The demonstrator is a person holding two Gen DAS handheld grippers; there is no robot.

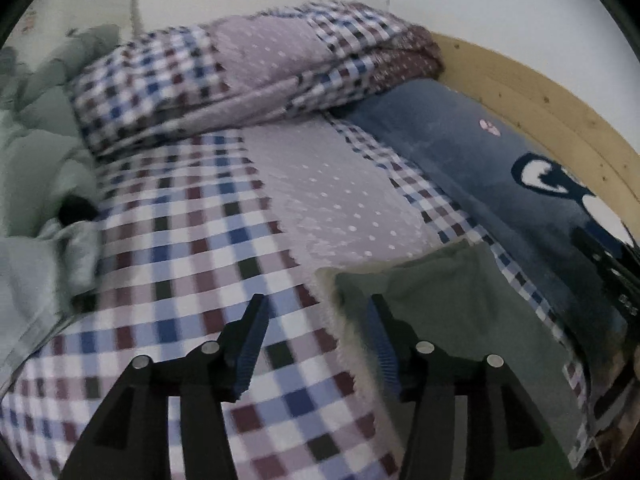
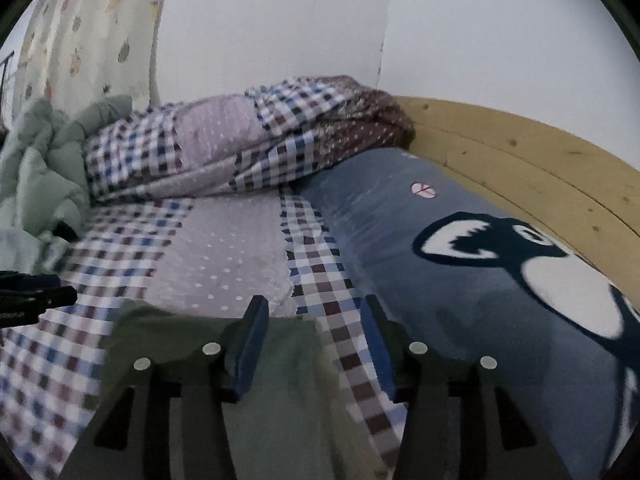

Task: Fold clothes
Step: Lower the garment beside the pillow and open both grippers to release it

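My left gripper (image 1: 316, 308) released over checked bed sheet (image 1: 180, 248), my right gripper (image 2: 314, 310) released above green garment (image 2: 276, 380), blue pillow (image 2: 460, 280) beside

The dark olive-green fleece garment (image 2: 280, 392) runs off the bottom edge in the right wrist view, partly hidden behind the spread black gripper fingers (image 2: 252, 344); the grey-blue plush pillow with a dark cartoon print (image 1: 500, 184) beside that garment is cut by the right edge; the pale green quilted bedding (image 1: 36, 168) beyond the garment is motion-blurred.
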